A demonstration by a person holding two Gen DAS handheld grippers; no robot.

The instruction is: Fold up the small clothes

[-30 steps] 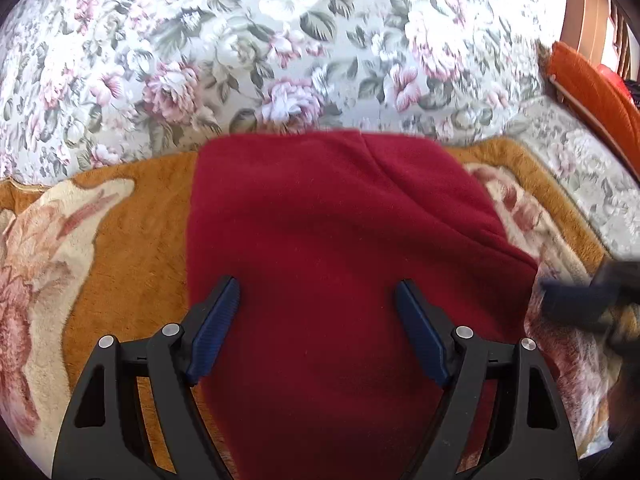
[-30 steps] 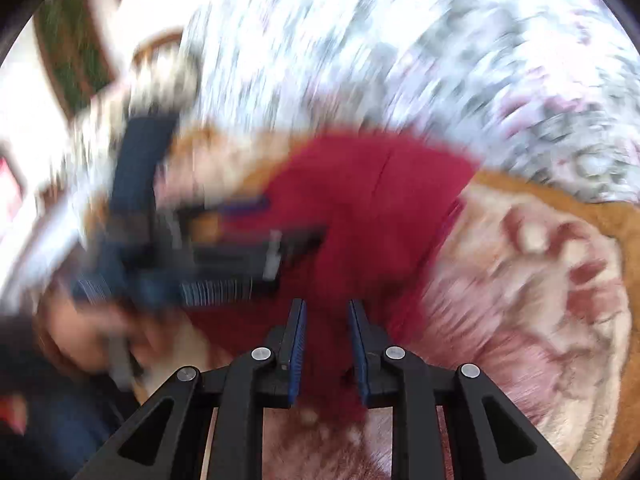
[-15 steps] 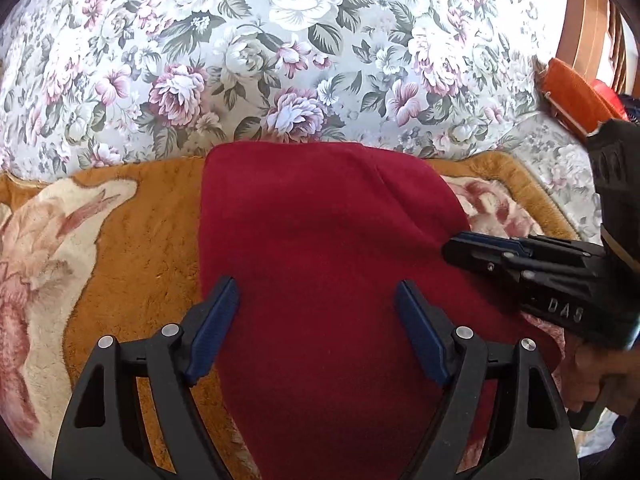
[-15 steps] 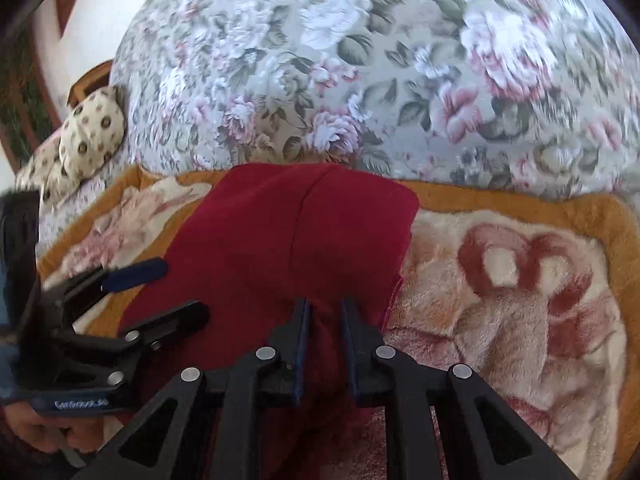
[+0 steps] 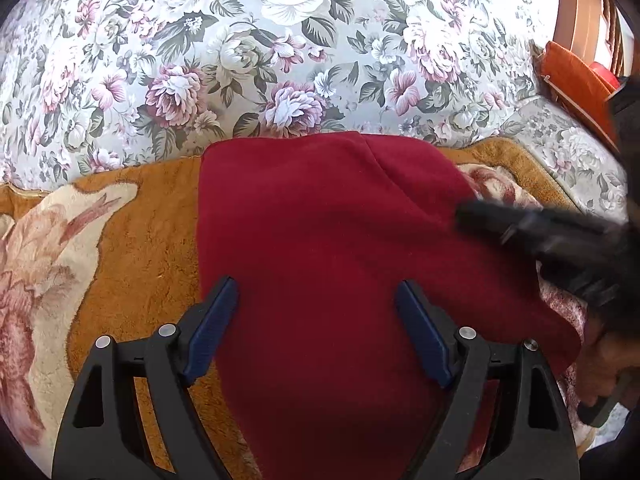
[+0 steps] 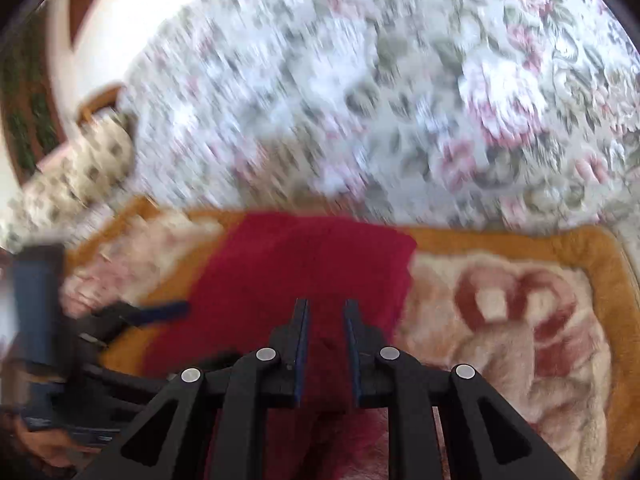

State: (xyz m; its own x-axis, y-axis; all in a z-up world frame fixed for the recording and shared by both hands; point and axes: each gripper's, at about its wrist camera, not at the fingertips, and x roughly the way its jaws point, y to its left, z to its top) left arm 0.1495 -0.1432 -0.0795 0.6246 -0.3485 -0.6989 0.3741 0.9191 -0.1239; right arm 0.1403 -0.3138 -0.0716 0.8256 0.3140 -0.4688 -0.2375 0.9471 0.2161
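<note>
A dark red fleece garment (image 5: 328,220) lies flat on the plush blanket, one layer folded over the other. My left gripper (image 5: 316,284) hovers over its near half. Its jaws stand wide and are still opening, with the cloth under them and not pinched. My right gripper (image 6: 326,304) is at the garment's (image 6: 304,260) right edge. Its jaws are nearly together and easing apart, and red cloth fills the narrow gap between them. In the left wrist view the right gripper (image 5: 460,216) is a dark blur across that edge, held by a hand (image 5: 604,360).
An orange and cream plush blanket (image 5: 152,220) covers the seat, wide to the right of the garment (image 6: 520,320). The floral sofa back (image 5: 280,60) rises just behind. An orange cushion (image 5: 576,84) sits at the far right and a spotted pillow (image 6: 80,176) at the far left.
My right gripper came in from the right onto the garment's right edge and is still swinging, which blurs its view. My left gripper stayed in place over the cloth.
</note>
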